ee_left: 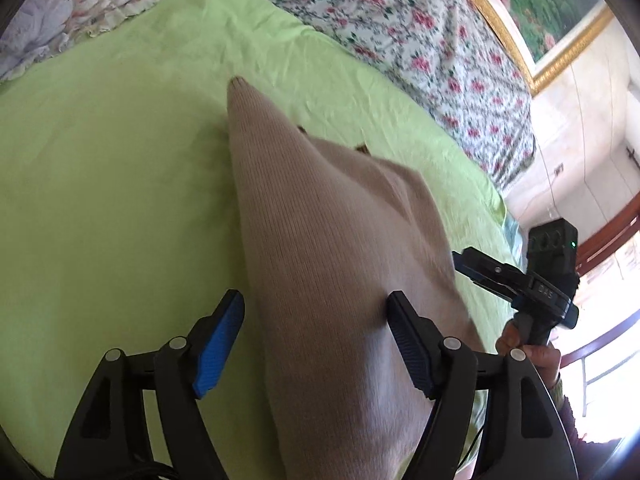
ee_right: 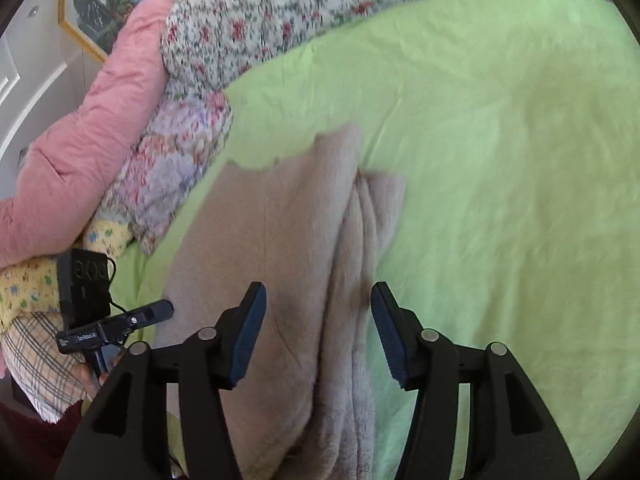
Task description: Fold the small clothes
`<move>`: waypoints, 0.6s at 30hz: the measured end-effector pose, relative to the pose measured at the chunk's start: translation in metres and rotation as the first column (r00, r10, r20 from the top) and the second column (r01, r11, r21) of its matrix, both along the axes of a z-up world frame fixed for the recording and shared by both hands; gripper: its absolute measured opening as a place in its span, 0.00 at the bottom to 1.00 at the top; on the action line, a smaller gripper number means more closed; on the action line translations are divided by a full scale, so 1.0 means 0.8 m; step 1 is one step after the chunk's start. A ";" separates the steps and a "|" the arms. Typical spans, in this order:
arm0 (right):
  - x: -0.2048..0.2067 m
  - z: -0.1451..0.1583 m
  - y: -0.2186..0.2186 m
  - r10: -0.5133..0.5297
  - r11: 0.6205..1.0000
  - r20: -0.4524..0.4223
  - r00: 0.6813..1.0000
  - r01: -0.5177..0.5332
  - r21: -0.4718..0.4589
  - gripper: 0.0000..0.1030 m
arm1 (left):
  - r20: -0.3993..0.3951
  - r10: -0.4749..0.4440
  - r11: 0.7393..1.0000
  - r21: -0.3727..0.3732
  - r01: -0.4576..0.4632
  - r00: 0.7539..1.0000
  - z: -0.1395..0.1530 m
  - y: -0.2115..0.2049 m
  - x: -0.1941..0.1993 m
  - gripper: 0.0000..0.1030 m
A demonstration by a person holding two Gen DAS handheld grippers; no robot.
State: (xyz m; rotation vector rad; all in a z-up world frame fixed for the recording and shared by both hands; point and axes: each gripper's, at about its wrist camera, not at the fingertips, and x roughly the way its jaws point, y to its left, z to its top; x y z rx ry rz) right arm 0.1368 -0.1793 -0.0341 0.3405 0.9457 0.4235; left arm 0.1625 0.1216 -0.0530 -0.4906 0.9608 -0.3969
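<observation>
A beige knit garment (ee_left: 320, 240) lies folded on the light green bed sheet (ee_left: 100, 180). In the left wrist view my left gripper (ee_left: 316, 320) is open, its blue-padded fingers (ee_left: 222, 340) standing either side of the garment's near edge. The right gripper (ee_left: 480, 268) shows at the right of that view, past the garment's right edge. In the right wrist view my right gripper (ee_right: 318, 320) is open over the garment (ee_right: 280, 260), above its bunched right fold. The left gripper (ee_right: 132, 320) shows at the left there, beside the garment's left edge.
A floral quilt (ee_left: 400, 28) runs along the far side of the bed. A pink quilt (ee_right: 88, 132) and patterned pillows (ee_right: 180, 168) are piled at the left in the right wrist view. A framed picture (ee_left: 552, 12) hangs on the wall. Green sheet (ee_right: 520, 200) spreads to the right.
</observation>
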 end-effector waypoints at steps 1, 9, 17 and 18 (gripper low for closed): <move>0.005 0.004 0.001 -0.006 1.000 0.006 1.000 0.006 -0.002 0.54 | -0.006 0.012 1.000 -0.005 -0.012 1.000 0.000 0.003 0.008 0.72; 0.063 0.002 0.040 0.007 0.999 -0.013 1.000 -0.008 -0.051 0.42 | -0.041 0.114 0.992 0.062 -0.111 0.993 -0.008 0.010 0.074 0.63; 0.065 -0.010 0.023 -0.068 0.985 -0.014 0.998 0.065 -0.161 0.07 | -0.005 0.060 0.974 0.219 -0.058 0.998 -0.008 -0.031 0.089 0.36; 0.064 -0.017 0.021 -0.078 0.984 -0.029 0.997 0.072 -0.162 0.07 | -0.006 0.053 0.968 0.245 -0.050 0.999 -0.010 -0.037 0.089 0.36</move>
